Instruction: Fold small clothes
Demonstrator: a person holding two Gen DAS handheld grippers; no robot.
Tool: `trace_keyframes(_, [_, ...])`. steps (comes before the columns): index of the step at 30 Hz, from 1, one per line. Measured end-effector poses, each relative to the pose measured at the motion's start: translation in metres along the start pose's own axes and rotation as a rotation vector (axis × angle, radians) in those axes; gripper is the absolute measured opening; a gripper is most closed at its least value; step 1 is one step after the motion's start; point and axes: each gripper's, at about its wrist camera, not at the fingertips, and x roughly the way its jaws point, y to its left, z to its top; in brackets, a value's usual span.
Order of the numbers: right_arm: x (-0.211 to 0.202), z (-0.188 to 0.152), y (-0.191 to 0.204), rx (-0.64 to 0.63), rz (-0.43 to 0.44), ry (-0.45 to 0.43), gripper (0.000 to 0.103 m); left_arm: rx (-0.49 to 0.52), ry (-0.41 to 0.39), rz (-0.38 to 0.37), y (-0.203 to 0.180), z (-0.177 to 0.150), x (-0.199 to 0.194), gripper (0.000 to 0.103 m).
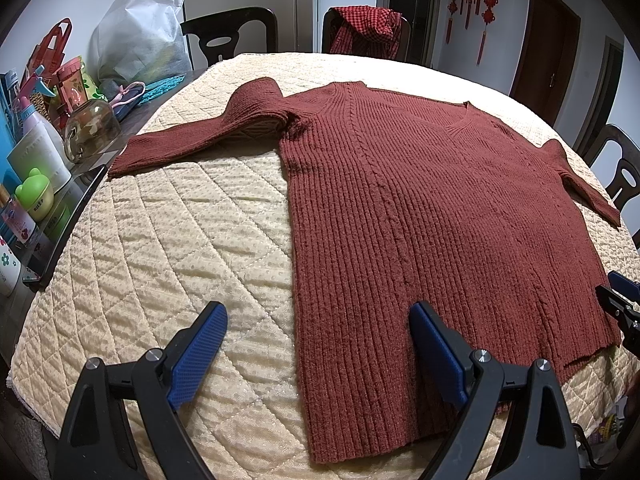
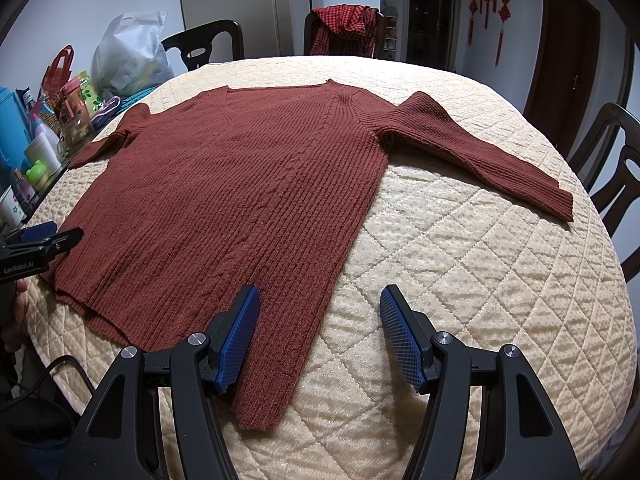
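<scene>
A rust-red ribbed sweater (image 1: 420,208) lies flat on the cream quilted cover (image 1: 180,240), neck away from me and both sleeves spread out. My left gripper (image 1: 318,312) is open above the sweater's near left hem corner, nothing between its blue pads. In the right wrist view the same sweater (image 2: 240,200) spreads across the cover (image 2: 480,272), its right sleeve (image 2: 480,156) stretched toward the right edge. My right gripper (image 2: 320,296) is open over the near right hem corner, holding nothing. Each gripper shows at the edge of the other's view.
Bottles, cups, a glass jar (image 1: 90,130) and a white bag (image 1: 140,36) crowd the left side of the table. Dark chairs (image 1: 230,34) stand around it, one draped with a red checked cloth (image 1: 368,28). Another chair (image 2: 616,168) is at the right.
</scene>
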Motion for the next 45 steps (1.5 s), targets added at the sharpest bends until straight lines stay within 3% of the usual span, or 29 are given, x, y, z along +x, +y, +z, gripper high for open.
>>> trace_keyframes(45, [0.0017,0.0016,-0.0034,0.005,-0.001,0.009,0.063,-0.002,0.006,0.0,0.0014,0.0005,0.0021,0.094])
